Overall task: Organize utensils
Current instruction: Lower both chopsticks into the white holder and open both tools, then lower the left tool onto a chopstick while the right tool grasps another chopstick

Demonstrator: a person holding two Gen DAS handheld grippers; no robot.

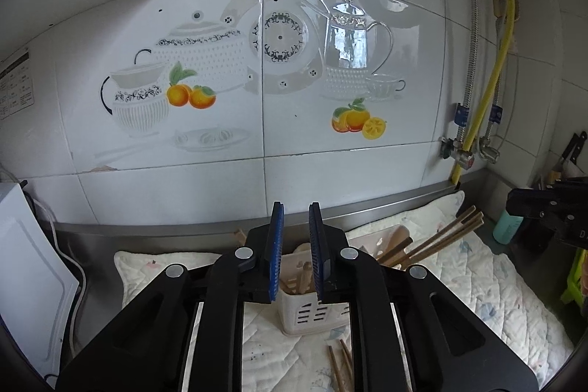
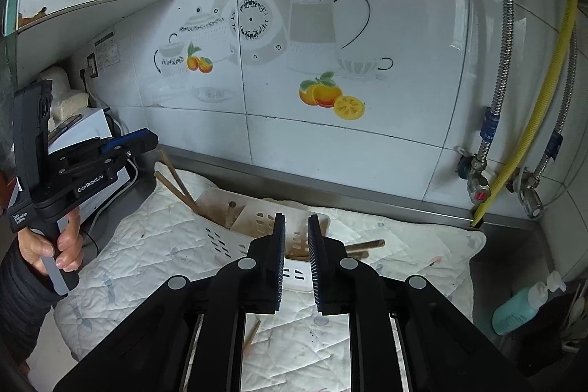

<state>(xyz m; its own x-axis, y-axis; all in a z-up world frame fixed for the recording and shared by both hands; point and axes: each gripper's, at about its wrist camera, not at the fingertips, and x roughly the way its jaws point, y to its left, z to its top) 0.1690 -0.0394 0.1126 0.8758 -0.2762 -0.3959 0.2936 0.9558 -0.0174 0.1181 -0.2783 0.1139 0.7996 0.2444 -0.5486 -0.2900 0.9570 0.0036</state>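
Observation:
A cream slotted utensil holder (image 1: 312, 313) stands on a white quilted mat (image 1: 496, 289), right below my left gripper (image 1: 296, 208). It holds several wooden chopsticks (image 1: 444, 236) and a wooden spoon (image 1: 398, 237). Loose chopsticks (image 1: 340, 366) lie on the mat in front. My left gripper is open and empty above the holder. In the right wrist view the holder (image 2: 235, 226) sits ahead of my right gripper (image 2: 297, 219), which is open and empty. Chopsticks (image 2: 176, 186) lean out to the left, others (image 2: 364, 245) to the right. One chopstick (image 2: 251, 333) lies on the mat (image 2: 147, 245).
A tiled wall with teapot decals rises behind the steel counter. Pipes and a yellow hose (image 2: 533, 120) run down at right. A teal soap bottle (image 2: 522, 307) stands at far right. A white appliance (image 1: 25, 267) is at left. The left gripper (image 2: 126, 144) shows in the right wrist view.

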